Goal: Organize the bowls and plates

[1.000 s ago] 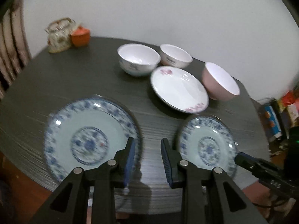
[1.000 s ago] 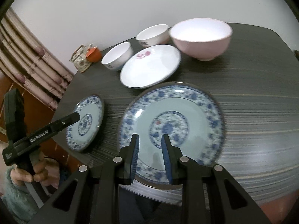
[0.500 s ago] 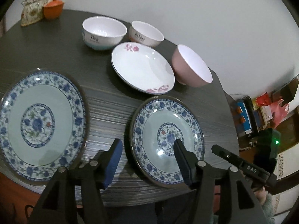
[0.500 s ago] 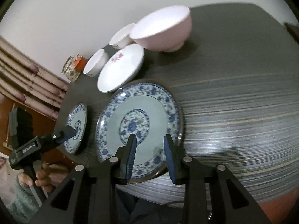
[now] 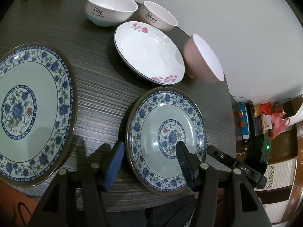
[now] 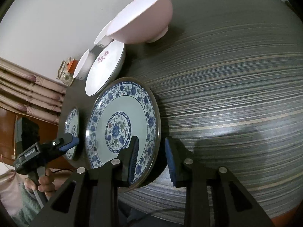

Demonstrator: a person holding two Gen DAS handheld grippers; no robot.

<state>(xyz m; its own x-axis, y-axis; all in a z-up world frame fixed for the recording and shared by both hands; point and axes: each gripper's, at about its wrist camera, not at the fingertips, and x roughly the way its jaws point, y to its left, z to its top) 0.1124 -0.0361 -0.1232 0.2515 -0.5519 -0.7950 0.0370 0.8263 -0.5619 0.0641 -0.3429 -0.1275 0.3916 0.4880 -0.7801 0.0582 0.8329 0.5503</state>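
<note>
both grippers work at the near edge of the dark table [image 5: 98,94]. the left gripper [image 5: 149,162] now has its jaws spread wide; a second ago they stood narrow, over bare table between the two blue patterned plates. it has swung toward the smaller blue plate [image 5: 166,140], and its fingers now straddle that plate's near left rim, one outside on the table side, one over the plate's inner face. nothing is clamped yet.

the right gripper [image 6: 151,158] has also opened from a narrow gap to a wider one. its jaws bracket the near right rim of the same plate [image 6: 123,130], one finger over the pattern, one over the table beyond the rim. whether either pad touches the plate cannot be told.

the plate lies flat near the table edge. the larger blue plate [image 5: 32,113] lies well to its left. the white flowered dish [image 5: 149,53], the pink bowl [image 5: 202,58] and the two white bowls, one marked dog [image 5: 111,7] and one marked rabbit [image 5: 159,17], sit untouched farther back.

judgement: the approach is done and a grasp on the rim is being set up, probably to stack this plate on the larger one. sorting has hardly begun. risk: a glazed rim may slip from a shallow pinch.
</note>
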